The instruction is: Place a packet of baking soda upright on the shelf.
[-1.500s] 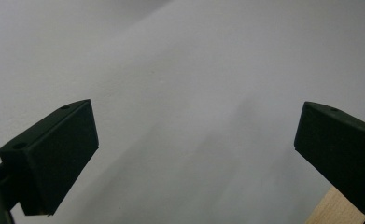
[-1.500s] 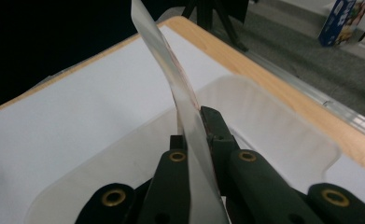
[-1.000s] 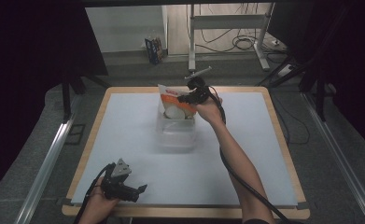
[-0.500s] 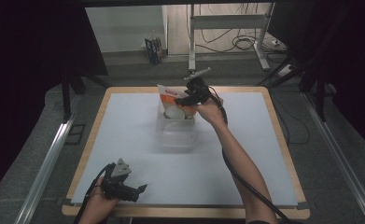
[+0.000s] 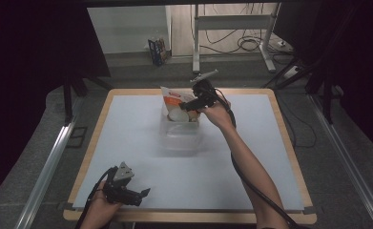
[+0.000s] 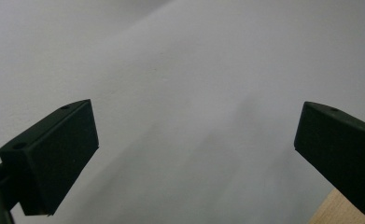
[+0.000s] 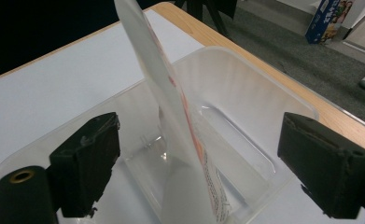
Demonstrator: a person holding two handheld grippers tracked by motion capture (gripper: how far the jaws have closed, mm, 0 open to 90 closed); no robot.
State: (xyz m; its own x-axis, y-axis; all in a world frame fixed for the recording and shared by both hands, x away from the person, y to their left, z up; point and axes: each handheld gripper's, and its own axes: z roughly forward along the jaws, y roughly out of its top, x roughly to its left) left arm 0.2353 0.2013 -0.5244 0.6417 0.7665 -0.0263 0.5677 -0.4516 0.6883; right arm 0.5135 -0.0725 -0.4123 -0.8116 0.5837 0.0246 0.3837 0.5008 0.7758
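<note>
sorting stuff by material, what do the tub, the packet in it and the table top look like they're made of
Tub: clear, glossy plastic, since the table shows through its walls.
Packet: thin printed plastic film or coated paper, hard to tell which; it stands on edge, with a shiny sheen.
Table top: matt pale sheet with a light wood-look rim.

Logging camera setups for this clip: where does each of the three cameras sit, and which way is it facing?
High view: above the person's side, looking forward and down at the table; both forearms, left gripper and right gripper show.
Left gripper view: on the left gripper, looking down at bare table top between its open jaws.
Right gripper view: on the right gripper, looking into the clear bin at the upright packet between its jaws, which have just been opening.
Shared: the high view also shows the bin and packet.
</note>
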